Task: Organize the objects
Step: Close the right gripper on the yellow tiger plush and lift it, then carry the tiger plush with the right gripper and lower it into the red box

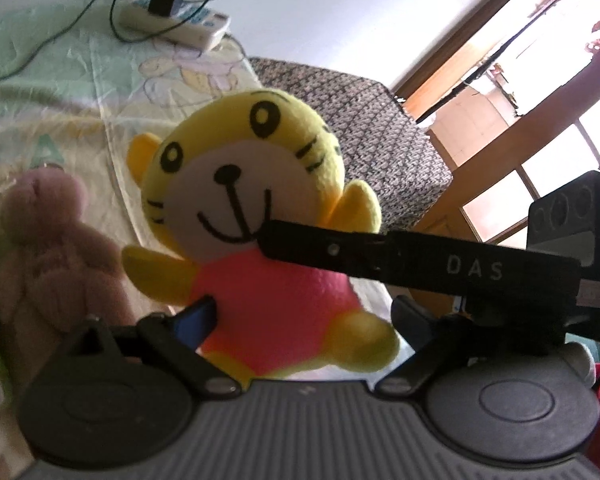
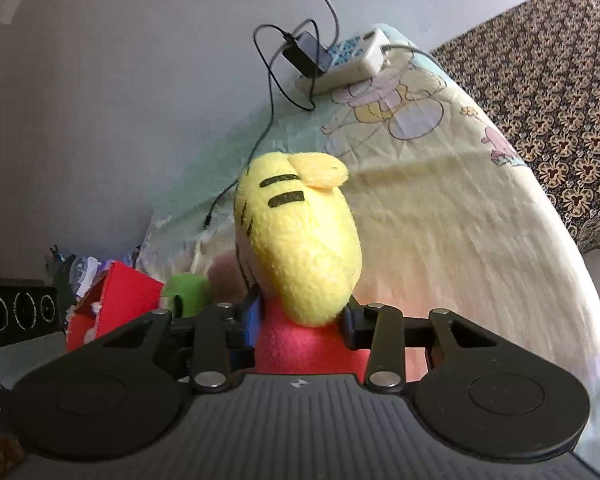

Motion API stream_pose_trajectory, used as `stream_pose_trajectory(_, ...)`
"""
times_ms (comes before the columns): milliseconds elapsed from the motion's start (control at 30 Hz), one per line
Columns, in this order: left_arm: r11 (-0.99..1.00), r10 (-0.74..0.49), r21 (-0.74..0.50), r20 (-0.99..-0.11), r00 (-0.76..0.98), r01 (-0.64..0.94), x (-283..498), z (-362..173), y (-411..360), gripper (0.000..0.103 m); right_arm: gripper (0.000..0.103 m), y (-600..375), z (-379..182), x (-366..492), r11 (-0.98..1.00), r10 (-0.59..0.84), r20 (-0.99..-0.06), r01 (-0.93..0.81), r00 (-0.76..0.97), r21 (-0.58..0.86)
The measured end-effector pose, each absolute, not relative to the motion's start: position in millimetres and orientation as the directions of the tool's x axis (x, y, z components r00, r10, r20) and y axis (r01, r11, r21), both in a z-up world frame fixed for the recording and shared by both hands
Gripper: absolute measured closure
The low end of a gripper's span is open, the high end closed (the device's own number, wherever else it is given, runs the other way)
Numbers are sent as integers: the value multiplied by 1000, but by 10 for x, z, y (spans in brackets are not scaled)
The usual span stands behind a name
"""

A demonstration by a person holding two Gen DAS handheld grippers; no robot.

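Observation:
A yellow tiger plush (image 1: 244,184) in a pink shirt faces my left wrist camera; the right wrist view shows the back of its head (image 2: 300,240). My right gripper (image 2: 302,330) is shut on its pink body, and one black right finger (image 1: 340,254) crosses under its chin in the left wrist view. My left gripper (image 1: 304,320) is open with the plush's lower body between its fingers, not pinched. A brown teddy bear (image 1: 48,248) lies on the bed to the left.
A cartoon-print sheet (image 2: 440,220) covers the bed. A white power strip (image 1: 180,20) with a black charger and cables lies at its far edge. A patterned cloth (image 1: 372,128) sits beyond. A red item (image 2: 116,300) and a green toy (image 2: 186,292) lie at the left.

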State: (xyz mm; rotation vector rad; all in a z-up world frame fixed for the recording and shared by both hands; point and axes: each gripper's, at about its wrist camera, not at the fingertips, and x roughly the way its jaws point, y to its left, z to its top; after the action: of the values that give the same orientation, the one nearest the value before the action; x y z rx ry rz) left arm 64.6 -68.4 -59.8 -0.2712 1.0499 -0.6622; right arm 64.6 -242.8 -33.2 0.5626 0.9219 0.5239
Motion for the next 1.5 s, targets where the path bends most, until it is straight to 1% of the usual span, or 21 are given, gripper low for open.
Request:
stream_pose_trajectory(233, 785, -615, -467, -671, 414, 408, 294, -265, -556, 11, 62, -2411, -85, 384, 707, 667, -529, -221, 524, 672)
stream_pose_trajectory(400, 813, -580, -425, -646, 496, 398, 62, -52, -391, 11, 62, -2273, 75, 229, 673, 708, -479, -289, 519, 681)
stream_pose_trajectory(633, 876, -481, -359, -615, 624, 322, -270, 195, 66, 11, 62, -1849, 247, 170, 583, 798, -408, -399, 444, 708)
stream_pose_trajectory(767, 907, -418, -319, -606, 677, 274, -406, 294, 360, 11, 62, -1501, 349, 143, 540, 833, -384, -432, 399, 722)
stream_pose_trajectory(1133, 938, -336, -276, -563, 755, 212, -543, 519, 1428, 11, 62, -375, 660, -28, 501, 862, -353, -512, 364, 697)
stream_pose_trajectory(1500, 960, -255, -248, -590, 766, 128, -638, 475, 2636, 11, 62, 849, 594, -180, 478, 877, -369, -480, 308, 736)
